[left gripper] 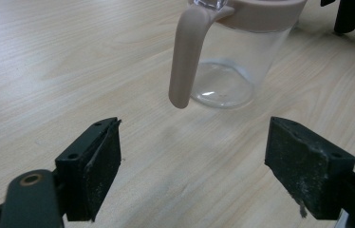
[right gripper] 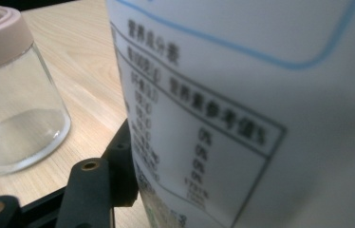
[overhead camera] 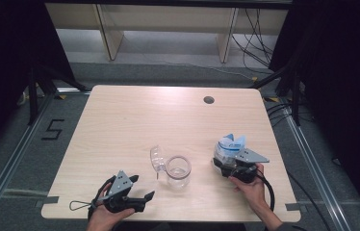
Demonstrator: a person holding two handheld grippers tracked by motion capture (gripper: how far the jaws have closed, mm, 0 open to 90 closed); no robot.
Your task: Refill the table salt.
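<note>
Pale wooden table (overhead camera: 120,125), dark curtains either side, and we're set up around a clear glass jar (overhead camera: 178,172) near the front edge, pinkish collar on, its transparent lid (overhead camera: 157,158) tipped open beside it. The jar looks empty, so nothing's been poured yet, we'd judge. Our right gripper (overhead camera: 227,161) has its jaws clamped on a white and blue pouch (overhead camera: 230,146), held upright just right of the jar. Our left gripper (overhead camera: 142,190) sits jaws wide apart, holding nothing, pointing at the jar. The left gripper view gives us the jar's handle (left gripper: 185,52) hanging just ahead of the open jaws. The right gripper view gives us the pouch's printed table (right gripper: 199,142) up close.
</note>
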